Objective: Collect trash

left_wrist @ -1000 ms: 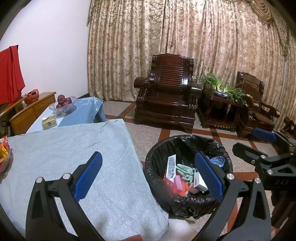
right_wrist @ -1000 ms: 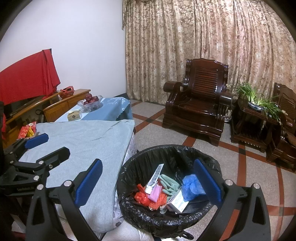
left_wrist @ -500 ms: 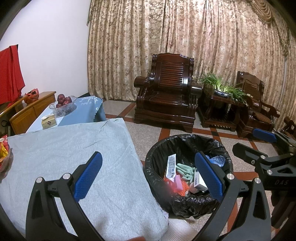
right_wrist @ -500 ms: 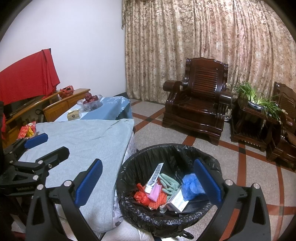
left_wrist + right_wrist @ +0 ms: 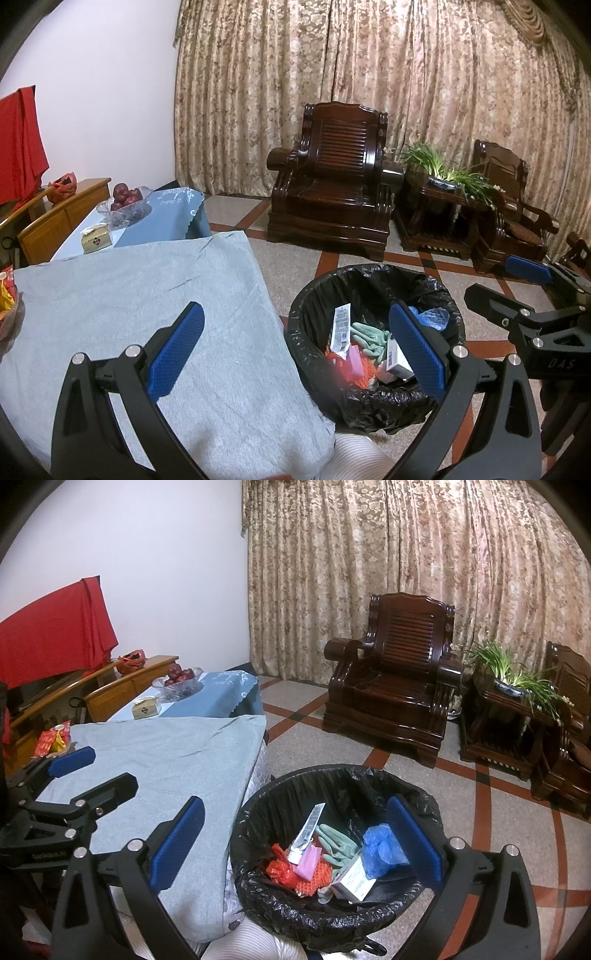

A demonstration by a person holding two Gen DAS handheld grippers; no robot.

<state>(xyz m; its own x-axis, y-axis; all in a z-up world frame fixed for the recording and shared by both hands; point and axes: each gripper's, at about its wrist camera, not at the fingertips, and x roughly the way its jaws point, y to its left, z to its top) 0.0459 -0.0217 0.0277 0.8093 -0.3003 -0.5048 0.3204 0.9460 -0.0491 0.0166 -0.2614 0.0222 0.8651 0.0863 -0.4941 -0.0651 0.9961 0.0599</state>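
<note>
Far left in the right wrist view there's a red cloth (image 5: 55,627) draped over something, with a wooden cabinet (image 5: 122,694) below it and a glass bowl of red fruit (image 5: 177,681) on a blue-covered worktop (image 5: 218,694). A small gold box (image 5: 146,708) sits just beside the bowl. Nearer the camera, a grey cloth (image 5: 166,760) covers the main worktop, and some red and yellow packets (image 5: 51,738) lie at its far left edge.

The left tongs (image 5: 295,349) are spread wide with nothing between the blue pads; one pad hangs over the grey cloth, the other over the bin. The right tongs (image 5: 295,843) are also wide apart and empty, straddling the bin.

The trash sits in the black-bagged bin (image 5: 332,779) on the floor, right against the worktop's corner. Inside: a red crumpled wrapper (image 5: 280,867), a white tube (image 5: 306,830), a pink piece (image 5: 309,860), pale green gloves (image 5: 336,843), a white carton (image 5: 354,882) and a blue plastic bag (image 5: 380,849).

Further right is a dark wooden armchair (image 5: 391,686) in front of patterned curtains (image 5: 406,572), then a side table with a green plant (image 5: 513,672), and a second chair (image 5: 569,709) at the edge.
</note>
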